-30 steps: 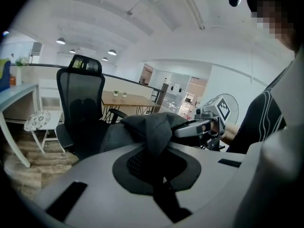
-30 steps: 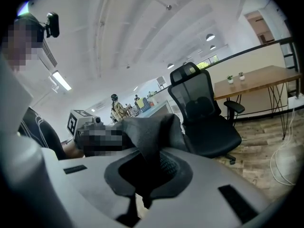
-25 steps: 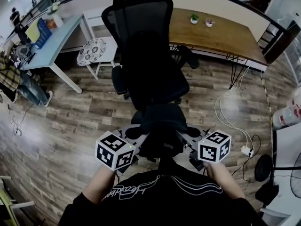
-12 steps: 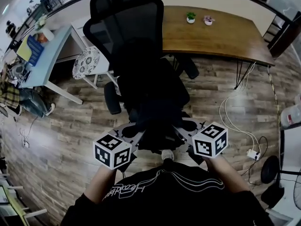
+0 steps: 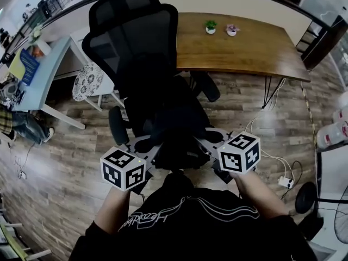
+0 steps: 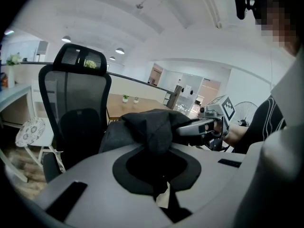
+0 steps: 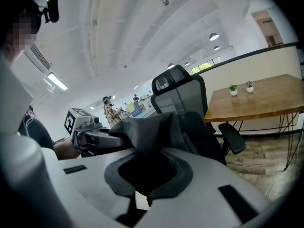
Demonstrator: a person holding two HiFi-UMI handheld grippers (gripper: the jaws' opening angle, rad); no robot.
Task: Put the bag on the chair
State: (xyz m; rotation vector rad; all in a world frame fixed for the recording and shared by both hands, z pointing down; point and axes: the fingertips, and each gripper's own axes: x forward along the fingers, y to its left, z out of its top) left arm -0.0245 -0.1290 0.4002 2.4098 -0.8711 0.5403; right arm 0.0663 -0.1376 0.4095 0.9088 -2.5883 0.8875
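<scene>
A black mesh office chair (image 5: pixel 136 42) stands in front of me, its seat (image 5: pixel 163 110) just beyond my grippers. I hold a dark fabric bag (image 5: pixel 176 148) between both grippers, in the air at the seat's near edge. My left gripper (image 5: pixel 148 147) is shut on the bag's left side, my right gripper (image 5: pixel 211 141) on its right. In the left gripper view the bag's cloth (image 6: pixel 152 125) bunches out of the shut gripper (image 6: pixel 159 151), with the chair (image 6: pixel 78 103) behind. In the right gripper view the bag (image 7: pixel 147 129) rises from the shut gripper (image 7: pixel 149 170), the chair (image 7: pixel 183 99) beyond.
A long wooden table (image 5: pixel 244 48) with two small potted plants (image 5: pixel 210 26) stands behind the chair. At the left are a light-blue desk (image 5: pixel 41 75) and a patterned stool (image 5: pixel 87 80). White cables and a power strip (image 5: pixel 283 181) lie on the wooden floor at the right.
The chair has come nearer and shifted left in the head view. Both grippers still hold the bag and now sit at the seat's near edge.
</scene>
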